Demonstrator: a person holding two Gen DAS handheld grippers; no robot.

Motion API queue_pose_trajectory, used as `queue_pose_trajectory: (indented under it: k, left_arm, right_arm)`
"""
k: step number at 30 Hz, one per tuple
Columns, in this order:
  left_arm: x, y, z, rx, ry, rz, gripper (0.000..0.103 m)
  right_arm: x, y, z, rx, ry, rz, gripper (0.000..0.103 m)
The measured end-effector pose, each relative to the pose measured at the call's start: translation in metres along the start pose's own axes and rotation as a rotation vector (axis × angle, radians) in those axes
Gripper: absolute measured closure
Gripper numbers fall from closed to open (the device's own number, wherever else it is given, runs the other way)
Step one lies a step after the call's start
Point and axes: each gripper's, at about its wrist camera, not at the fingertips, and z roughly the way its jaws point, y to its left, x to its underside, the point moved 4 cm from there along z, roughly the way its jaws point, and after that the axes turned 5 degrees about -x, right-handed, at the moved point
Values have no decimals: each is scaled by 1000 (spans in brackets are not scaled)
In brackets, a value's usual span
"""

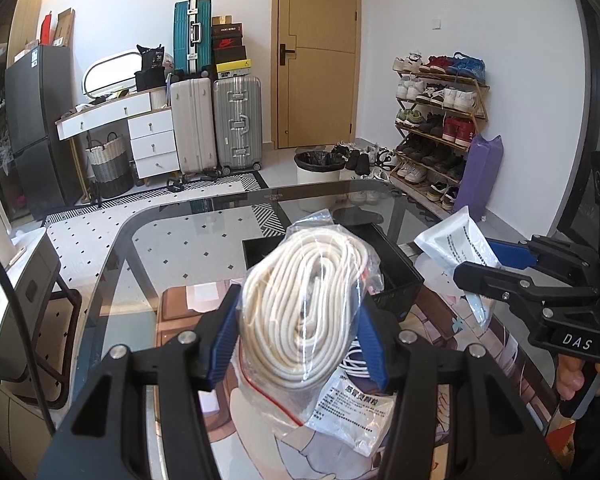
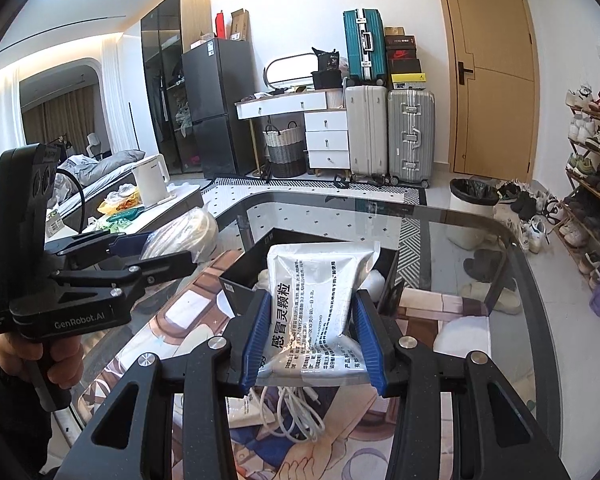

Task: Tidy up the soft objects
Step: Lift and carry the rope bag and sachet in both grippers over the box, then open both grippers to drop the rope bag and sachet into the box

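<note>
My left gripper (image 1: 298, 340) is shut on a clear bag of coiled white rope (image 1: 304, 304) and holds it above the table; the bag also shows in the right wrist view (image 2: 188, 236). My right gripper (image 2: 312, 336) is shut on a silver-white medicine sachet (image 2: 316, 308) and holds it in front of a black box (image 2: 248, 268); that sachet shows in the left wrist view (image 1: 456, 244). The black box (image 1: 396, 276) stands just behind the rope bag. Another sachet (image 1: 352, 412) and a white cable (image 2: 296, 412) lie on the printed mat below.
The glass table (image 1: 172, 248) carries a printed mat (image 2: 148, 344). A side cabinet (image 1: 24, 280) stands left of the table. A bin (image 2: 472, 208), suitcases (image 2: 392, 132) and a shoe rack (image 1: 440, 128) stand beyond the table.
</note>
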Motion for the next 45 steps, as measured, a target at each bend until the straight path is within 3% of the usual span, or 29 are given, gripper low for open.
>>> queue_pose_trajectory:
  k: [25, 38, 45]
  left_arm:
    - [-18, 4, 48, -1, 22, -25, 50]
    - [-22, 2, 96, -4, 51, -54, 50]
    - [-21, 2, 121, -28, 73, -59, 50]
  right_arm:
    - [-24, -21, 26, 20, -26, 30, 61]
    - [-33, -32, 67, 30, -23, 42, 61]
    - [-23, -34, 100, 41, 37, 17, 61]
